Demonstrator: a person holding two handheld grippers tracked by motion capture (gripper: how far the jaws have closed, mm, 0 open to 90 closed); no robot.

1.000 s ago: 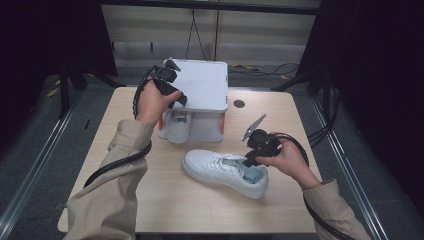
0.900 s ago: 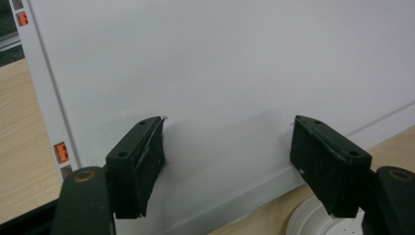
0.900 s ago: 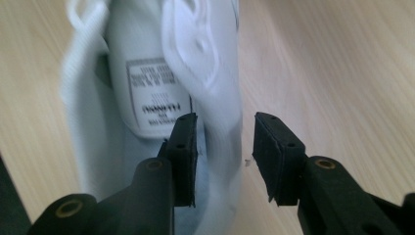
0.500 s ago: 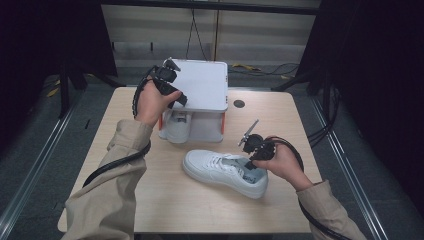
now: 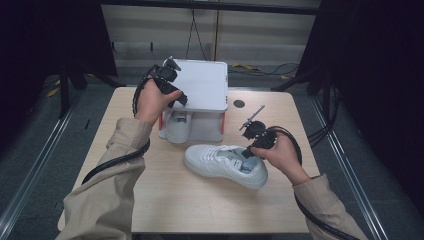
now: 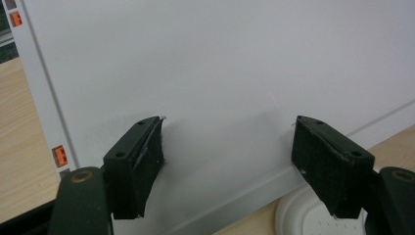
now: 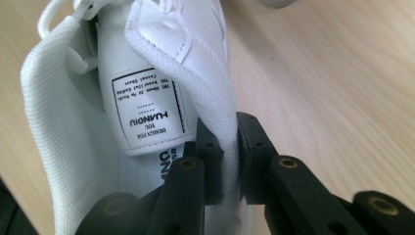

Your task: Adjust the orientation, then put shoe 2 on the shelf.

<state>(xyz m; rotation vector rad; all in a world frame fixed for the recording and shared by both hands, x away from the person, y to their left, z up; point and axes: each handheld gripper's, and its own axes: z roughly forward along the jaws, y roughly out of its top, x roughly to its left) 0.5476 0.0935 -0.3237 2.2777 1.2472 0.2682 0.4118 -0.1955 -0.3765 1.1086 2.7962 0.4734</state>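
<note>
Your right gripper [image 7: 227, 147] has just been closing and now pinches the collar of the white sneaker [image 5: 225, 164] lying mid-table, at six o'clock from the white box [image 5: 202, 85]; your left gripper [image 6: 227, 164] rests spread against the box lid

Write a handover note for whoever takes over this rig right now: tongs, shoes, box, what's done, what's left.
Right tongs: jaws have just been closing and now pinch the collar of the white sneaker lying on the table.
Left tongs: open, jaws spread against the white lid of the shoe box, holding it up.
Second sneaker already sits inside the box under the lid.
Done: one shoe boxed, the other gripped.
Left, most likely: lift the gripped sneaker into the box beside its mate, then lower the lid.
</note>
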